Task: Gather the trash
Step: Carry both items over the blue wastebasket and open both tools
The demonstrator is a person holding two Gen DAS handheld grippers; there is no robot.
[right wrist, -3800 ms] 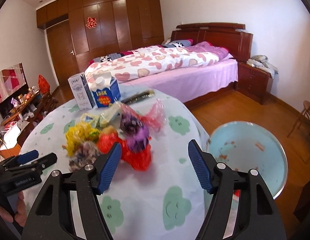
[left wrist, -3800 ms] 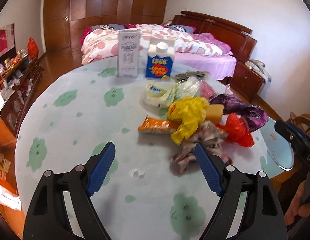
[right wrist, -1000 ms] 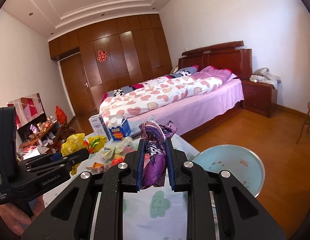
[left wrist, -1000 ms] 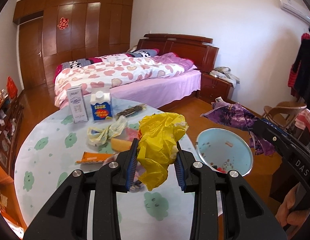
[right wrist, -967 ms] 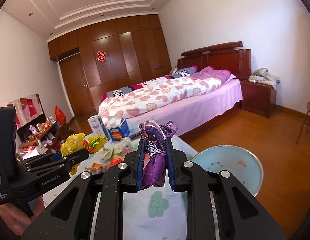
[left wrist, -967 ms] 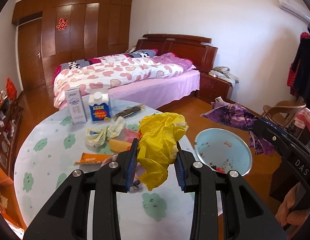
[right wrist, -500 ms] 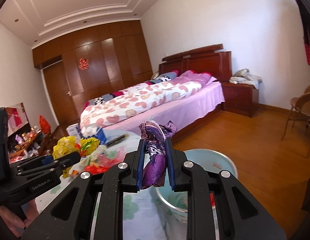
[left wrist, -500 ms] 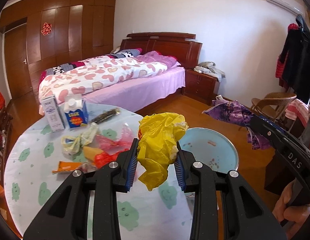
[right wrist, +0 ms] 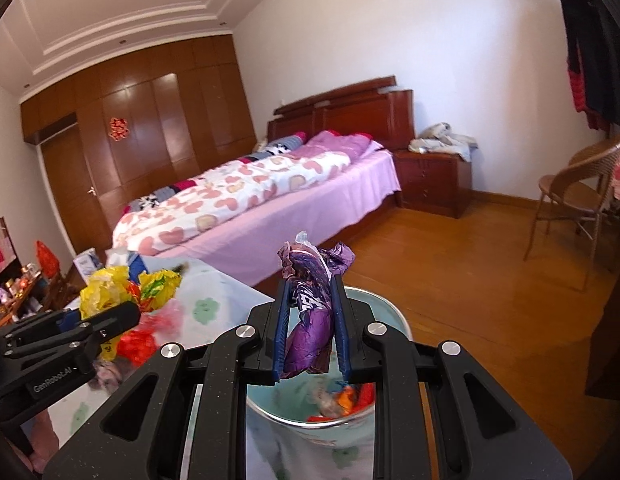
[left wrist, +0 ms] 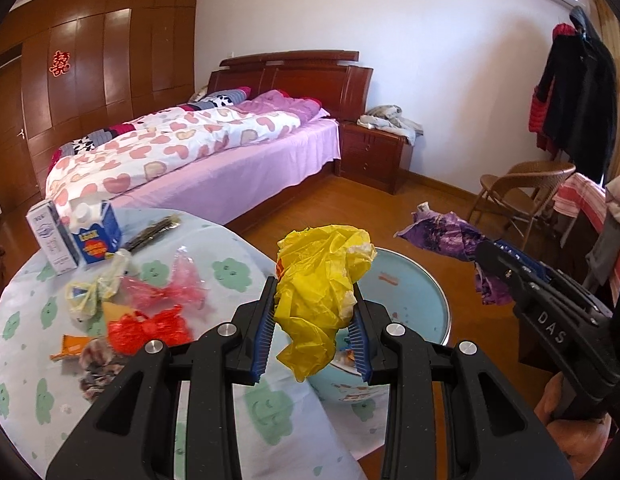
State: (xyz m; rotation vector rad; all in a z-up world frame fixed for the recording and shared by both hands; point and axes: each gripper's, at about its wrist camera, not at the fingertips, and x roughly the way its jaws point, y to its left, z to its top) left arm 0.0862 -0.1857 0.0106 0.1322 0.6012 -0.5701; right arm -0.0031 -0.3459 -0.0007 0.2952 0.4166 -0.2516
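Both grippers had swung away from the table (left wrist: 230,276) toward the blue bin (left wrist: 422,300), which looked closer now than a moment before. The left gripper (left wrist: 312,330) was squeezed tight on a crumpled yellow bag (left wrist: 322,280), held up over the near rim of the bin. The right gripper (right wrist: 310,332) was pinched on a purple wrapper (right wrist: 310,312), right above the bin's open top. Some scraps already lay at the bottom of the bin. More trash sat near the table's far edge: a red bag (left wrist: 150,328), an orange packet (left wrist: 72,345) and a milk carton (left wrist: 95,236). It looked like the drop step. Next, each gripper would need to open over the bin so the trash falls inside, not on the floor
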